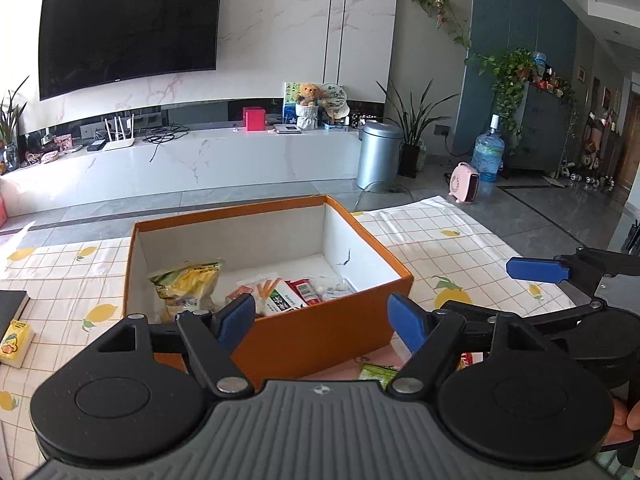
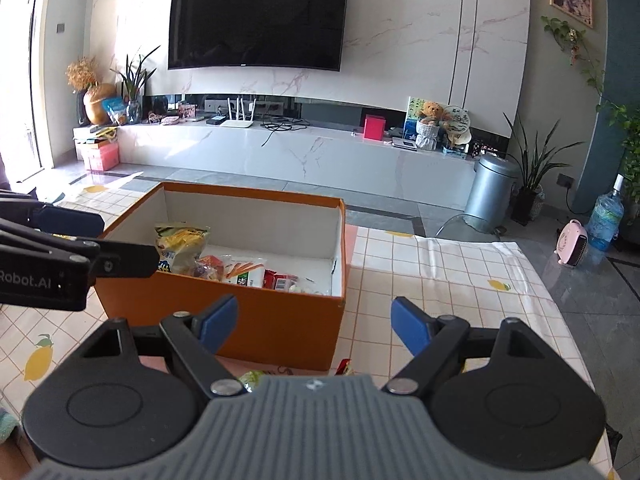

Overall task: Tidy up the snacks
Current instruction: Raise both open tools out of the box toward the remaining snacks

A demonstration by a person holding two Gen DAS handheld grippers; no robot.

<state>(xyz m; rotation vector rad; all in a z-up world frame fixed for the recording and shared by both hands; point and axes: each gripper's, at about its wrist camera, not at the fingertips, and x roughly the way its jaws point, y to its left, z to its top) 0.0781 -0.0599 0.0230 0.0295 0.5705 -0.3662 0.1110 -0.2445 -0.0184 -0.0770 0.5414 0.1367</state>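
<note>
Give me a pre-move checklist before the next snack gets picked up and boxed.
1. Left gripper open, nothing between its fingers: ok.
2. Right gripper open, nothing held: ok.
3. Orange box open-topped, floor space free on its right side: ok.
4. Snacks remain outside: green packet and red packet in front of the box: ok.
5. Full shape of those packets: cannot tell, the grippers hide them.
6. Yellow carton left of the box, unobstructed: ok.
</note>
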